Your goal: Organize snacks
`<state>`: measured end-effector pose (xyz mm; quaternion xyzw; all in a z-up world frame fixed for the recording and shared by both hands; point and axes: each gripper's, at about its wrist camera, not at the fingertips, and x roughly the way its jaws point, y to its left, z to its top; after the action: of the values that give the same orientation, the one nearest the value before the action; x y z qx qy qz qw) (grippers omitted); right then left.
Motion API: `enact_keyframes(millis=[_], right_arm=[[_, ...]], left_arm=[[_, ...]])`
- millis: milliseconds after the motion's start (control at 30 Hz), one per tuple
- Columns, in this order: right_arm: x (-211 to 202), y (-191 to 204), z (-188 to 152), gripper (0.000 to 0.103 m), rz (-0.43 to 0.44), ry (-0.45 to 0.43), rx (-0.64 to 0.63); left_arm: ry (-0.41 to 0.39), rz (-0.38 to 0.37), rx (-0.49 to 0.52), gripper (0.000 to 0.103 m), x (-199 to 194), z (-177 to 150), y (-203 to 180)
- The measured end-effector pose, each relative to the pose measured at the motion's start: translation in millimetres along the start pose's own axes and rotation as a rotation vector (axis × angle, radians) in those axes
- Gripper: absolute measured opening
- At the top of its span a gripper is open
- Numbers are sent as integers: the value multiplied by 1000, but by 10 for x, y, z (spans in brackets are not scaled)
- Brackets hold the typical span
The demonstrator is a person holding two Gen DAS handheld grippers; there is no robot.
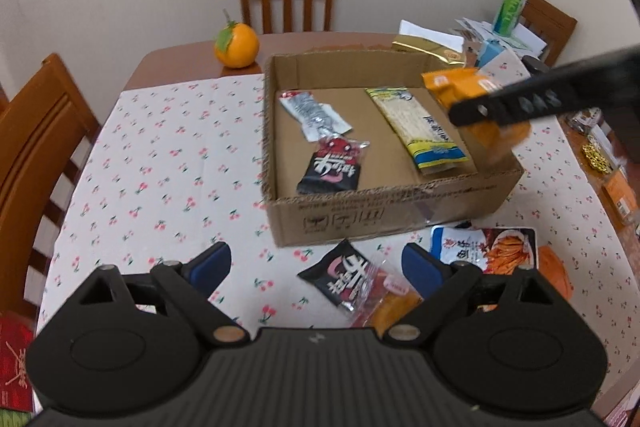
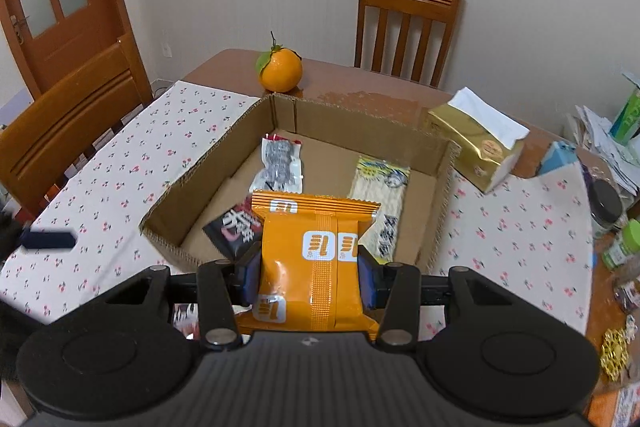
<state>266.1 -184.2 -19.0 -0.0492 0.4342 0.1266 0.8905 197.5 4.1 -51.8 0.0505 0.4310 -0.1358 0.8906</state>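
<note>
The right gripper [image 2: 310, 277] is clamped on an orange snack packet [image 2: 310, 267], both blue pads pressing its sides, at the lower middle of the right wrist view, just above the near wall of the cardboard box [image 2: 208, 163]. In the left wrist view that packet [image 1: 456, 87] hangs over the box's right wall [image 1: 400, 215] at the right of the frame. The left gripper [image 1: 316, 269] stands wide with nothing between its pads, low in its frame. 3 snacks lie on the box floor: a silver packet [image 1: 314, 111], a black-and-red packet [image 1: 334, 169] and a long yellow packet [image 1: 420, 127]. In front of the box, on the cherry-print cloth [image 1: 160, 167], lie another black packet [image 1: 344, 279] and a blue-and-orange bag [image 1: 488, 251]. An orange fruit [image 1: 237, 45] sits at upper left
</note>
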Motion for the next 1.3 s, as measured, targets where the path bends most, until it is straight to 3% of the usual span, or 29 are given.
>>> enact_keyframes(millis=[300, 333, 433, 467, 633, 1067, 1300], right_arm=[[364, 103, 154, 53, 13, 35, -9], [383, 110, 156, 57, 13, 35, -7], [359, 131, 134, 87, -4, 12, -2], [326, 132, 119, 93, -5, 2, 3], [130, 136, 4, 103, -39, -30, 9], [-242, 178, -804, 103, -186, -29, 9], [-322, 94, -1142, 103, -200, 19, -2]], left_arm=[[10, 45, -60, 92, -51, -136, 186], [10, 48, -66, 92, -53, -143, 204], [14, 49, -78, 92, -51, -155, 240], [17, 50, -75, 92, -45, -156, 248], [22, 53, -66, 92, 4, -146, 237], [43, 32, -16, 100, 275, -88, -67], [63, 27, 0, 100, 576, -37, -368]])
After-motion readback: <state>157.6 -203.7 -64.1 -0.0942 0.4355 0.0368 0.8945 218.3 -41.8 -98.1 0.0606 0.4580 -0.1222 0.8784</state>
